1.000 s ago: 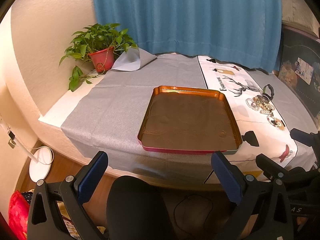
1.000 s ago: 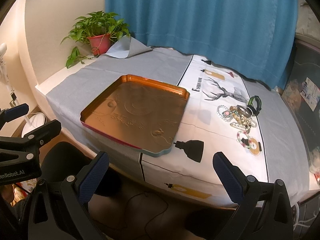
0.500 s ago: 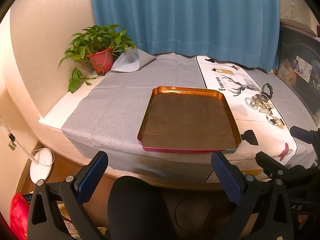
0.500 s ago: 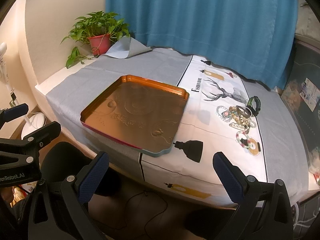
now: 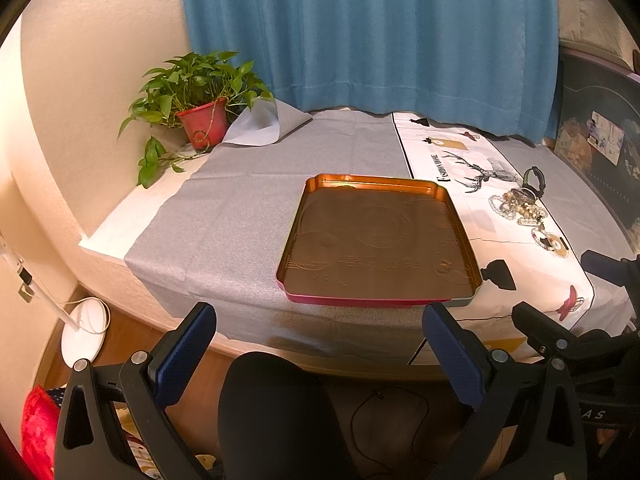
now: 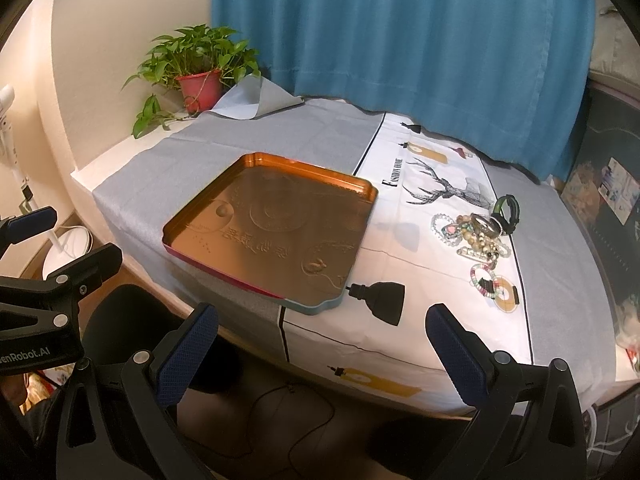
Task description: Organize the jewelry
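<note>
Teal curtain backs a curved desk under grey cloth w/ a white deer-print runner on its right half. From left: potted green plant in a red plastic pot at the far corner; shallow copper-coloured rectangular metal tray, empty, near the front edge, overlapping the runner's edge; then the heap of beaded bracelets and a dark-strap watch on the runner, apart from the tray, w/ a multicolour bead bracelet w/ gold disc just in front of it.

Left claw hangs off the desk's front edge, blue-padded jaws wide apart, holding nothing; tray lies ahead, slightly right. Right claw likewise gapes empty short of the edge; heap sits ahead and to its right, well apart, tray ahead-left.

Sorting apparently not begun. Likely next: right claw goes for one piece. Best to take the outlying disc bracelet first, pinching a single strand low on the cloth, lifting slowly so tangled neighbours don't drag along.
</note>
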The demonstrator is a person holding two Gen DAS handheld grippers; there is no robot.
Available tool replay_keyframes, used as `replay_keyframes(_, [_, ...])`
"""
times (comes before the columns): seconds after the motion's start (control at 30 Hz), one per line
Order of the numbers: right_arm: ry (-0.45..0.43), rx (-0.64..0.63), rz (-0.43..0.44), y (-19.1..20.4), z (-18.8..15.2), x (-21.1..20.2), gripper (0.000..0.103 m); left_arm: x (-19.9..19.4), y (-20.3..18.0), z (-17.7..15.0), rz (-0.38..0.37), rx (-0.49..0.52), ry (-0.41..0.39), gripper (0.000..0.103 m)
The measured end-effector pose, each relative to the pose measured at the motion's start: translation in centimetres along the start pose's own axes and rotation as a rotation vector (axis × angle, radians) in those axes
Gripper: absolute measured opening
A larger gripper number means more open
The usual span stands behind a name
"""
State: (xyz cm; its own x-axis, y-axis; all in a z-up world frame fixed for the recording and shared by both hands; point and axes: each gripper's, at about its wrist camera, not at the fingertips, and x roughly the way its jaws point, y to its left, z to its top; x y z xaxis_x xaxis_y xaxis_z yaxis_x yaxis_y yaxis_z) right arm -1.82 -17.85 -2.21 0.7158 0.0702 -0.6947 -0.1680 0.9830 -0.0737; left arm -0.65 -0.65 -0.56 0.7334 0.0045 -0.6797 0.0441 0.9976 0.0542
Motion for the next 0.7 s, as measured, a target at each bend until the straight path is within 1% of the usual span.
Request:
replay_keyframes(0.5, [0.005, 0.001, 0.002, 0.0, -0.3, 0.3, 0.103, 0.0, -0.1, -0.1, -0.001, 0.002, 0.005, 0.103])
replay_keyframes(0.53, [0.008, 0.002, -0.001, -0.2, -0.2, -0.2, 0.103, 0.0, -0.1, -0.2, -0.003, 0.001, 0.006, 0.103])
replay_keyframes(0.7, [0.032, 0.028, -0.007, -1.1, -1.0, 0.2, 0.103, 0.5, -0.6, -0.7, -0.022, 0.021, 0.03, 0.103])
